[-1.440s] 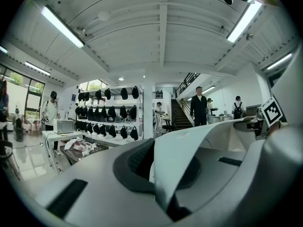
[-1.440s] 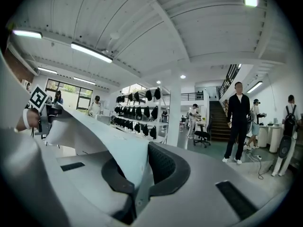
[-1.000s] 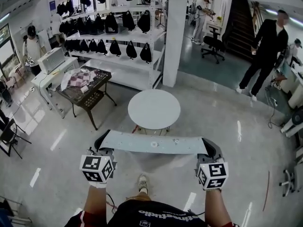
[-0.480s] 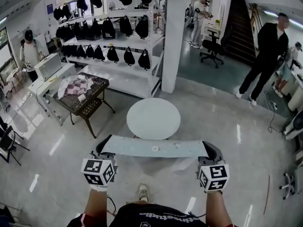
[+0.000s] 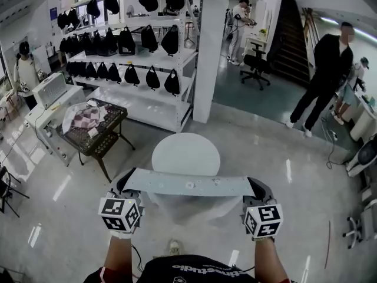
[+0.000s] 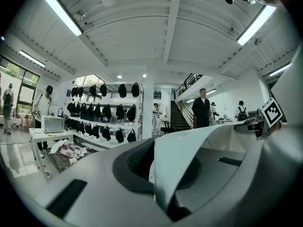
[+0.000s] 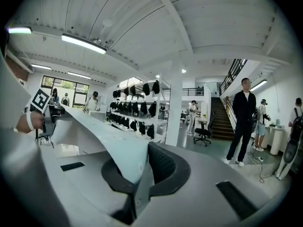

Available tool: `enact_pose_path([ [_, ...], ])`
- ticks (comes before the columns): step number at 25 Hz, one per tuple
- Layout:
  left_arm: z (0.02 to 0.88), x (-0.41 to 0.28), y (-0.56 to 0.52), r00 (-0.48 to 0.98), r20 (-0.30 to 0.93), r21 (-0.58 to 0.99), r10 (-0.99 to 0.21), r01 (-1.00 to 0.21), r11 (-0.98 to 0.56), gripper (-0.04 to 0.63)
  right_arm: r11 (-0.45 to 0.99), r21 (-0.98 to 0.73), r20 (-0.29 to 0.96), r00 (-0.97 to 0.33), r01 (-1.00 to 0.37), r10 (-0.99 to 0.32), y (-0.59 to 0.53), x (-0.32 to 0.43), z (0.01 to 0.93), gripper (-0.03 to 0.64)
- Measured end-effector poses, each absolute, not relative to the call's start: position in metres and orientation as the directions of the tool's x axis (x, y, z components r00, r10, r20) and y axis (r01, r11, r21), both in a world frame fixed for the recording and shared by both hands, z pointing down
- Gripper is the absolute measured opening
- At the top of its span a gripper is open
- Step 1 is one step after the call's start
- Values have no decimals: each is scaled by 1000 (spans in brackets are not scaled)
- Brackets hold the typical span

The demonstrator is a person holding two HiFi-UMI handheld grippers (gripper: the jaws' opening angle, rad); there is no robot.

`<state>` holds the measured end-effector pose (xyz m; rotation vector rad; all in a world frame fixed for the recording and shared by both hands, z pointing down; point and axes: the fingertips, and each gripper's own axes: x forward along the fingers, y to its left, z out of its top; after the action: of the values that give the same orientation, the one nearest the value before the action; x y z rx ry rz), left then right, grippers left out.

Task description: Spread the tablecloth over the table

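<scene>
A: What does the head view show?

B: 2 forearms reach forward, and each hand holds a claw. The left claw [image 5: 125,180] and the right claw [image 5: 258,187] hold a pale tablecloth [image 5: 188,184] stretched between them as a flat band, with loose folds hanging below it.

A: Are the claws closed?

B: Yes. In the left gripper view the jaws are clamped on an edge of the cloth, which rises from between them and runs off to the right. In the right gripper view the jaws are clamped on the cloth too, and it runs off to the left.

A: Where is the cloth compared with the surface?

B: It is held up in front of a round white surface [image 5: 185,151] and covers its near edge in the picture. Whether the two touch cannot be told.

A: What else is around?

B: A shelf rack [image 5: 147,58] of black bags stands behind, beside a white pillar [image 5: 206,52]. A dark surface [image 5: 109,131] with a checked cloth is at left, and a person in dark clothes [image 5: 323,75] stands at right
</scene>
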<state>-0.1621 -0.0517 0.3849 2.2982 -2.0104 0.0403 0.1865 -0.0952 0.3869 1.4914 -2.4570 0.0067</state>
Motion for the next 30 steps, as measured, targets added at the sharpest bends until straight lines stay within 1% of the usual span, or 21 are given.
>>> enact_pose_path([
  [10, 376, -186, -132, 183, 60, 40, -981, -983, -181, 20, 425, 101, 201, -400, -899, -894, -163, 164, 379, 32],
  [16, 373, -206, -170, 200, 52, 40, -978, -979, -198, 20, 407, 115, 191, -381, -906, -904, -195, 145, 375, 33],
  [30, 372, -246, -203, 217, 9, 62, -976, -974, -216, 20, 390, 143, 185, -363, -909, -913, -222, 107, 370, 34],
])
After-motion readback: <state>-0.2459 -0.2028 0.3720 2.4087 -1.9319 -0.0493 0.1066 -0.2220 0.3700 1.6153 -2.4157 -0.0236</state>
